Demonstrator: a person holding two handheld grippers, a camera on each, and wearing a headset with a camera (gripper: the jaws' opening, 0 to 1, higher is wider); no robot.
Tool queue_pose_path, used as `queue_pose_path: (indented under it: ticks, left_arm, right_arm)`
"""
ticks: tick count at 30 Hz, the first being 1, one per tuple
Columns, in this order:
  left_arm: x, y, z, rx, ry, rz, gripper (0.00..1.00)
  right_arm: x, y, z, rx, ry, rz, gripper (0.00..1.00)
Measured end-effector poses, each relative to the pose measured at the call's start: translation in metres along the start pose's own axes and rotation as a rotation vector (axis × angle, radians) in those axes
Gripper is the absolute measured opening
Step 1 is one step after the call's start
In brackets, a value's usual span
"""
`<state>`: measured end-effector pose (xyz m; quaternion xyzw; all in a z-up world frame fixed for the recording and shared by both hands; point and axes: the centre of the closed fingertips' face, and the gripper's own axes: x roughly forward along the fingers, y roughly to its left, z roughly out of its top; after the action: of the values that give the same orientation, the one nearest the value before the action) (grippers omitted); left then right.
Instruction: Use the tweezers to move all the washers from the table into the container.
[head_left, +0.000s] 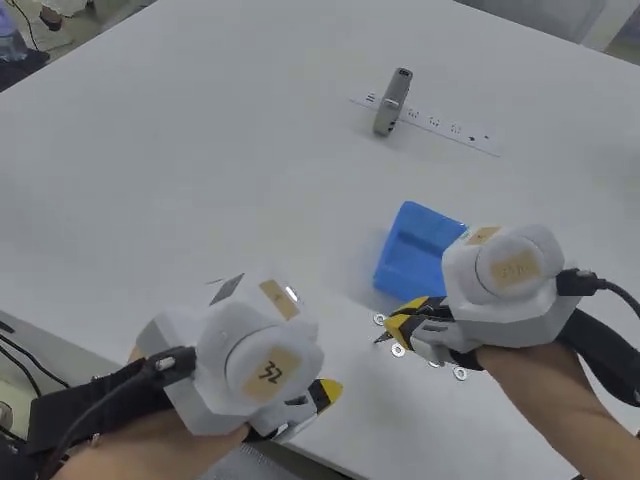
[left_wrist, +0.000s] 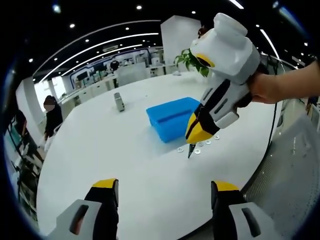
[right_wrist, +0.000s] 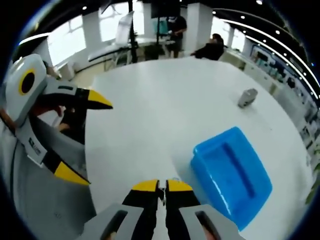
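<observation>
Right gripper (right_wrist: 161, 187) had its two yellow-tipped jaws pressed almost together on the tweezers (left_wrist: 190, 149), whose thin dark tips stuck out past the jaw ends and pointed down at the white table (head_left: 200, 150). In the left gripper view the tips came down among the washers (left_wrist: 198, 151), a small loose scatter of silver rings lying flat on the table. One ring lay just to one side of the tips and the others just to the other side. Whether the tips touched or held a ring could not be told. The head view showed the same scatter just under and beside the right gripper's nose, some of it partly covered by the gripper's body.

The blue container (head_left: 410, 250), a shallow rectangular tray with its opening up, sat on the table just beyond the washers and near the right gripper. It was close to the scatter without touching it.

The left gripper (left_wrist: 165, 187) hovered above the near edge of the table, well apart from the washers, with its jaws spread wide and nothing between them. It pointed toward the right gripper and the container.

Farther back on the table, a small grey block (head_left: 393, 100) stood on a flat white strip (head_left: 440, 128), well away from the work.
</observation>
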<state>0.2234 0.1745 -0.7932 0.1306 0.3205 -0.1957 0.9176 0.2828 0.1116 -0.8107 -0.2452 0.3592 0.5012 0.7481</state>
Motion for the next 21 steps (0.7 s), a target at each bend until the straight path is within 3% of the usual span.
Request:
queue_pose_path:
  ticks: [2, 5, 7, 11, 15, 21]
  left_arm:
    - [0.000, 0.000, 0.000, 0.003, 0.002, 0.000, 0.76]
    - [0.000, 0.000, 0.000, 0.004, 0.002, 0.002, 0.76]
    - [0.000, 0.001, 0.000, 0.003, 0.002, 0.004, 0.76]
    - [0.000, 0.002, 0.000, -0.001, -0.001, 0.007, 0.76]
    - [0.000, 0.002, 0.000, 0.003, 0.000, 0.009, 0.76]
    - [0.000, 0.003, 0.000, -0.002, 0.000, 0.012, 0.76]
  right_arm:
    - [0.001, -0.001, 0.004, 0.057, -0.045, -0.015, 0.01]
    - [0.001, -0.008, 0.006, 0.052, -0.132, -0.074, 0.01]
    - [0.001, -0.007, 0.005, 0.105, -0.153, -0.067, 0.01]
    - [-0.001, -0.010, 0.004, 0.124, -0.151, -0.054, 0.01]
    - [-0.004, -0.017, 0.013, 0.103, -0.180, -0.059, 0.01]
    - [0.000, -0.023, 0.013, 0.073, -0.160, -0.059, 0.01]
